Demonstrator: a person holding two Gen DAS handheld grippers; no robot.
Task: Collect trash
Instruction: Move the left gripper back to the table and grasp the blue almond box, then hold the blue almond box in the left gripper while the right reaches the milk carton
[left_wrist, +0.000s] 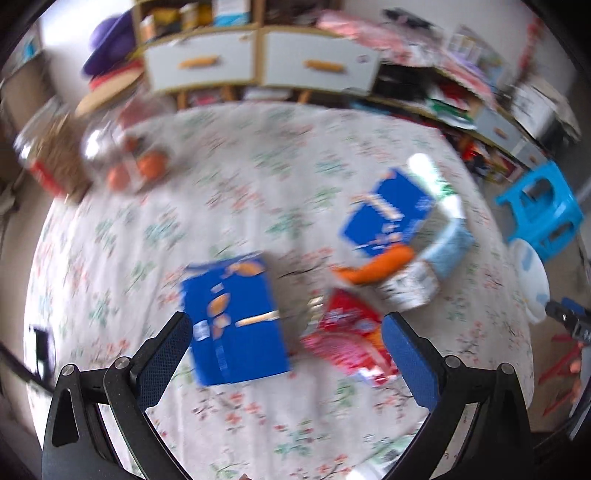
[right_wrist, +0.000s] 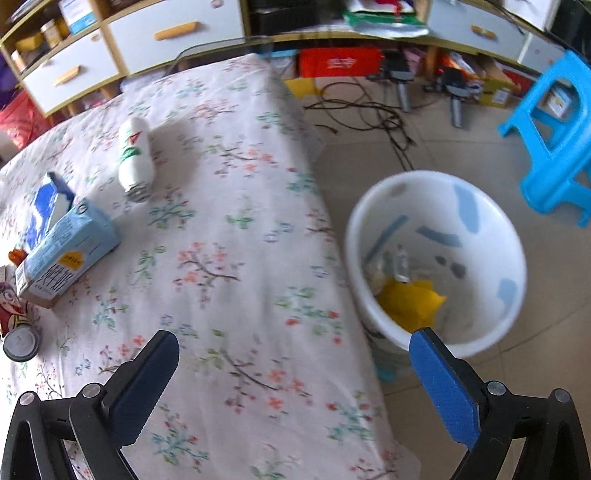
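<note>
Left wrist view: the left claw (left_wrist: 286, 339) is spread wide and grasps nothing; just ahead, a blue box (left_wrist: 234, 317) and a red wrapper (left_wrist: 347, 339) are seen between its fingers, with more trash beyond to the right. In the right wrist view, the right claw (right_wrist: 293, 349) is released and empty; a carton (right_wrist: 68, 251) and bottle (right_wrist: 135, 158) lie ahead-left, the bin (right_wrist: 436, 258), ahead-right, already holds a yellow packet (right_wrist: 410, 299). Most pieces appear uncollected.
</note>
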